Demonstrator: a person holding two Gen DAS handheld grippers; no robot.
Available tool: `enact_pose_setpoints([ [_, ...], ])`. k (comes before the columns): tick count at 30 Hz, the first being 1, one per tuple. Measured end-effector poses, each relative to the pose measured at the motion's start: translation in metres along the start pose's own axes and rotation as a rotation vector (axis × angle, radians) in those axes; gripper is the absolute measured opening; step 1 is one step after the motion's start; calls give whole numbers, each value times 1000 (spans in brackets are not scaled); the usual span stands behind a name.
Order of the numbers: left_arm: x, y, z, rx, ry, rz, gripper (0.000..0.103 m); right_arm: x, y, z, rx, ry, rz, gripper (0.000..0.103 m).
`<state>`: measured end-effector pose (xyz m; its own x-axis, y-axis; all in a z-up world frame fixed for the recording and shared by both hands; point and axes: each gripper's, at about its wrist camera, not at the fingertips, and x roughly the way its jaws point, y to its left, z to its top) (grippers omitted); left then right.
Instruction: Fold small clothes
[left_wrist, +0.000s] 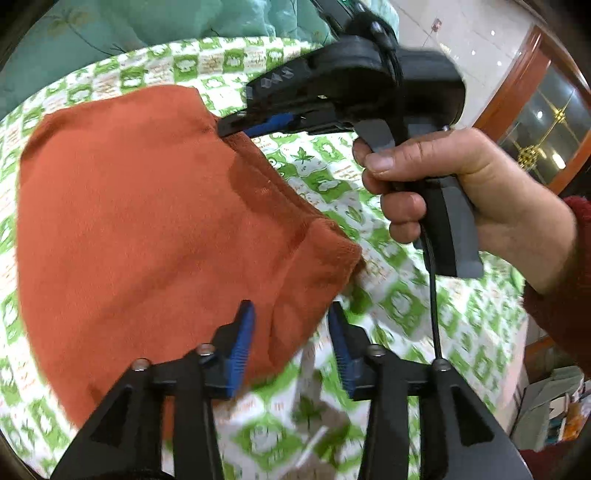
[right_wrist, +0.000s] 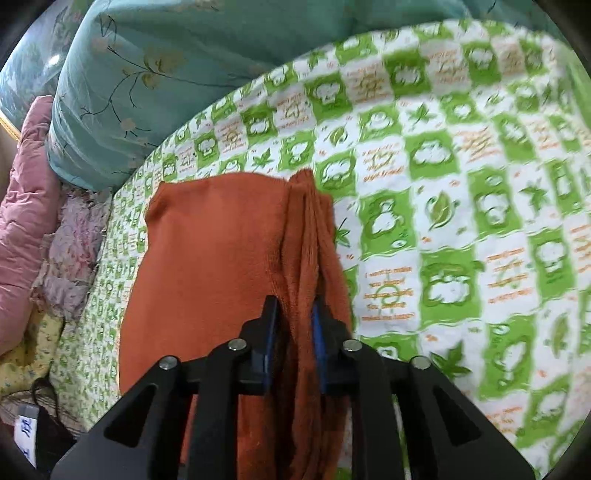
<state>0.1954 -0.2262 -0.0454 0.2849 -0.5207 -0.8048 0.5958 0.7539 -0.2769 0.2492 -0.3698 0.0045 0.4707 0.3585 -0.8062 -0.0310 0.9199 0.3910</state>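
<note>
An orange garment (left_wrist: 147, 221) lies folded on a bed with a green and white patterned sheet (left_wrist: 388, 295). My left gripper (left_wrist: 291, 332) is open, its blue pads either side of the garment's near corner without clamping it. My right gripper (left_wrist: 236, 127) shows in the left wrist view at the garment's far edge, held by a hand (left_wrist: 461, 192). In the right wrist view my right gripper (right_wrist: 295, 336) is shut on the bunched edge of the orange garment (right_wrist: 207, 258), with several cloth layers between its pads.
A teal flowered quilt (right_wrist: 147, 74) lies rolled along the far side of the bed. Pink bedding (right_wrist: 26, 206) and a lilac cloth (right_wrist: 70, 251) lie at the left. A wooden cabinet (left_wrist: 535, 110) stands beyond the bed.
</note>
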Motion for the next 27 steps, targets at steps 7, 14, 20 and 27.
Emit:
enact_pose_setpoints([
  [7,-57,39,-29,-182,-35,39,58,-19,-4,-21,77,-5,53,79],
  [14,-77,105,-31,-366,-58,118,73,-3,0,-36,73,63,71,79],
  [20,-50,154,-15,-520,-32,29,73,13,-7,-39,74,119,78,79],
  [27,0,180,14,-614,-47,-130,60,30,-14,-39,109,147,168,70],
])
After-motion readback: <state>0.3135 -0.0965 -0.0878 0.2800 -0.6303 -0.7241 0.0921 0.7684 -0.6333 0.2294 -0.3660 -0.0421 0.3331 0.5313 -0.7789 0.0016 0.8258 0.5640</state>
